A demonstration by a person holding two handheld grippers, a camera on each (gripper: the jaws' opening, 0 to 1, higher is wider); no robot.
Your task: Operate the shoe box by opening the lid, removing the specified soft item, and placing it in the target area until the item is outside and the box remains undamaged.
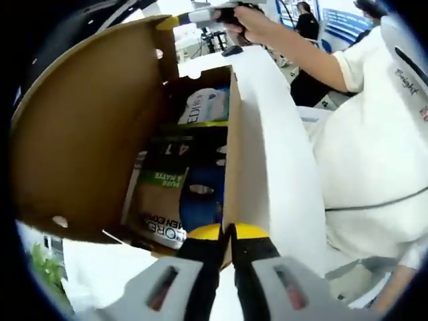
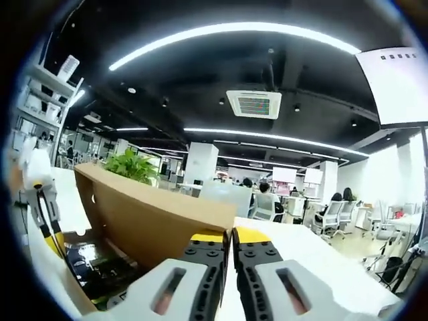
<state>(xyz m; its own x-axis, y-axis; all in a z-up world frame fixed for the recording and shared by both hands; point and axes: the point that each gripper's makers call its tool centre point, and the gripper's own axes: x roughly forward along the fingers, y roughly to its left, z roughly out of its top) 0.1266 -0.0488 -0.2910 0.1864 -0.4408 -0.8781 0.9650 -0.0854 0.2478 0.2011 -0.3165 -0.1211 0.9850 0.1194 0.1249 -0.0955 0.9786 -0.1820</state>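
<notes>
Shoe box (image 1: 231, 160): brown cardboard, white outside wall; lid (image 1: 80, 134) swung open and standing up. Left gripper (image 1: 227, 234): jaws closed on the rim of the box's near wall, apparently to steady it. Right gripper (image 2: 231, 237): jaws together at the lid's edge, seemingly pinching it so the lid stays up. Contents: printed soft packets (image 1: 170, 200), among them a white pouch (image 1: 204, 107), all inside the box. Removal not yet begun; which packet is specified cannot be told.

Our gear and clothing

Our left gripper (image 1: 227, 234) and right gripper (image 2: 229, 239) have grey bodies, black jaws, yellow tips; we wear a white short-sleeved shirt (image 1: 374, 154).
</notes>
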